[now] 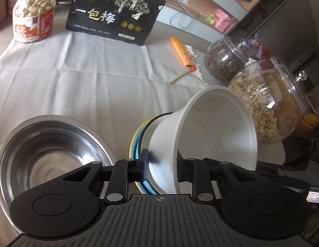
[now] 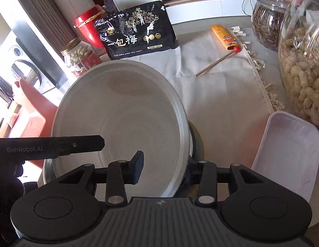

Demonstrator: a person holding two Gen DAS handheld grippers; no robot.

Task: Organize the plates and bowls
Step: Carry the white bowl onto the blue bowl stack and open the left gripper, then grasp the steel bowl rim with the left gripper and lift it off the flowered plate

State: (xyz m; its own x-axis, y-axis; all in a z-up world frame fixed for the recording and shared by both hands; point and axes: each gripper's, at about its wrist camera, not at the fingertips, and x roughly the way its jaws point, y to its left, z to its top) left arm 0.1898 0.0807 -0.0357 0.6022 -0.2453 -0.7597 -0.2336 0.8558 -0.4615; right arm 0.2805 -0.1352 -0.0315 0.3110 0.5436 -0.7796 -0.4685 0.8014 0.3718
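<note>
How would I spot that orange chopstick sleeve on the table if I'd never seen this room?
Start at the white tablecloth and follow its fringed edge toward the glass jar of dark seeds. Just beside that jar lies the orange chopstick sleeve. It is the only flat orange strip there, cartoon-printed, with a red-tipped wooden stick poking out.

The left gripper has its fingers closed on the rim of a tilted white bowl, one inside and one outside the wall. Behind the bowl's base sits what looks like a stack of plates with blue and yellow edges. A steel bowl rests on the bench to the left, just beside the stack.
</note>
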